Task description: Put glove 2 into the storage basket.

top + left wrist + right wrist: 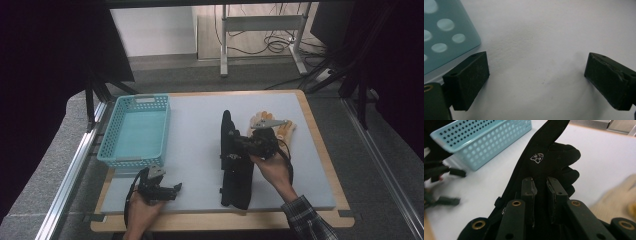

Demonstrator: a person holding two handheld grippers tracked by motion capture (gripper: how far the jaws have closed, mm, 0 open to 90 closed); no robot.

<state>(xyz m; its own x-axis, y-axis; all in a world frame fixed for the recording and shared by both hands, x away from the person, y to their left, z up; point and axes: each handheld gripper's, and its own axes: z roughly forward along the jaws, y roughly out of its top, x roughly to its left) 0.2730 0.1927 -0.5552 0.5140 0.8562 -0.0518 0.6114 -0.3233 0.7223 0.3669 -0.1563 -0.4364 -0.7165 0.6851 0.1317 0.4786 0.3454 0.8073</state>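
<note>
Right gripper (540, 187) pinching black glove (541, 160) mid-frame; keeping grip firm, carrying toward basket (135, 131) upper left; left gripper (536, 82) idling, released.

I see turquoise perforated basket (134, 131) on grey mat (195, 125), near mat's left edge, toward far corner. Basket holds nothing I can make out. Pale tan glove (286, 128) lying flat near mat's right edge, far half. Wooden tabletop (320, 145) rims mat. Beyond far edge: metal desk legs (224, 45), tangled cables (276, 44) on floor.
</note>
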